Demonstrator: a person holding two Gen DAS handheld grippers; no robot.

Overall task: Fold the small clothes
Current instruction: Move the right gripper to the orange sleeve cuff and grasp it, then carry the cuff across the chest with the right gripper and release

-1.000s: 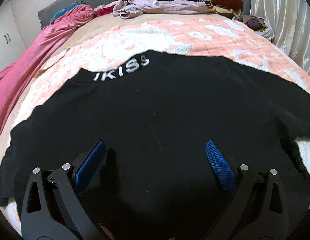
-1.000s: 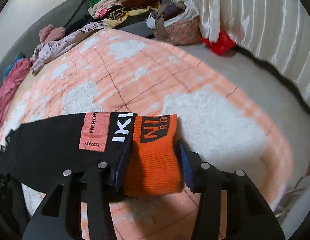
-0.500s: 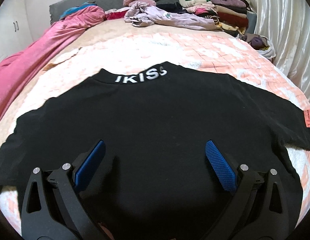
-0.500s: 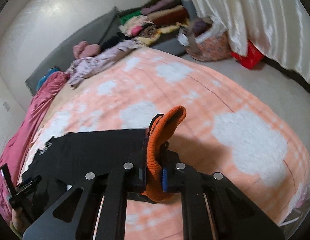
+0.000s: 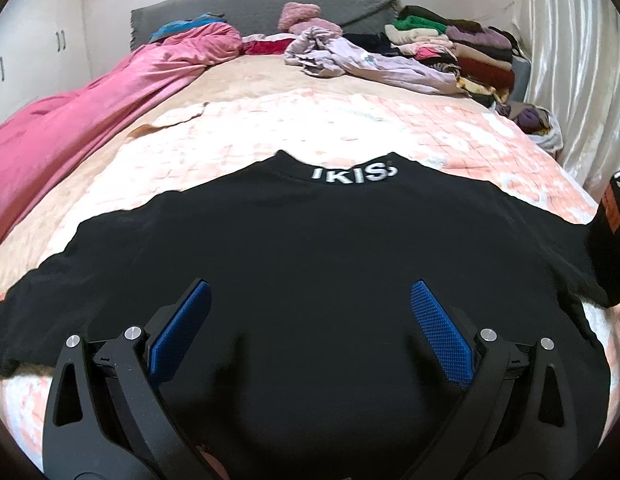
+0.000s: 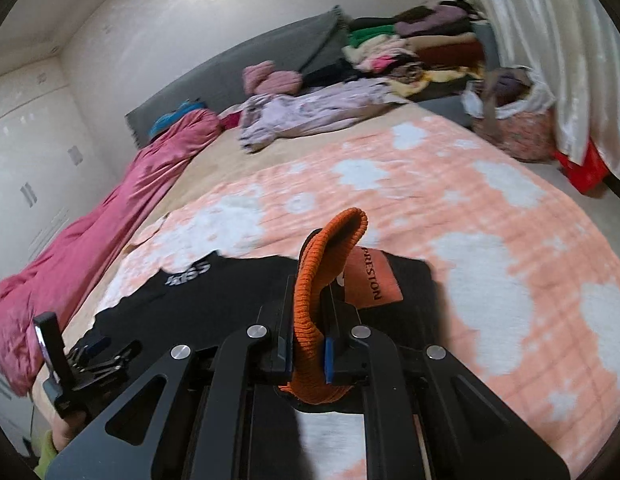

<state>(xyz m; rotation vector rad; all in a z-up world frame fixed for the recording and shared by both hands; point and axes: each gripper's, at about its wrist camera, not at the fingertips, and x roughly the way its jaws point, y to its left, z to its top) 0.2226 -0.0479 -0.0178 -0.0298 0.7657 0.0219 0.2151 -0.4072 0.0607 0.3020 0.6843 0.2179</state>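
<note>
A black T-shirt (image 5: 310, 264) with white collar lettering lies spread on the peach and white blanket (image 5: 270, 128). My left gripper (image 5: 310, 328) is open and empty, hovering over the shirt's lower middle. My right gripper (image 6: 308, 344) is shut on the orange ribbed cuff (image 6: 330, 248) of the shirt's right sleeve and holds it lifted and folded inward over the black shirt (image 6: 230, 292). An orange label (image 6: 370, 276) shows beside the cuff. The lifted sleeve also shows at the right edge of the left wrist view (image 5: 614, 232).
A pink duvet (image 5: 70, 120) runs along the bed's left side. A lilac garment (image 5: 362, 64) and a stack of folded clothes (image 5: 462, 48) lie at the headboard. A floral bag (image 6: 518, 128) and a red item (image 6: 586, 168) stand by the white curtain (image 6: 550, 40).
My right gripper closed on the orange cuff, lifted it and carried the sleeve inward to the left over the shirt. My left gripper stayed open and drew back a little.
</note>
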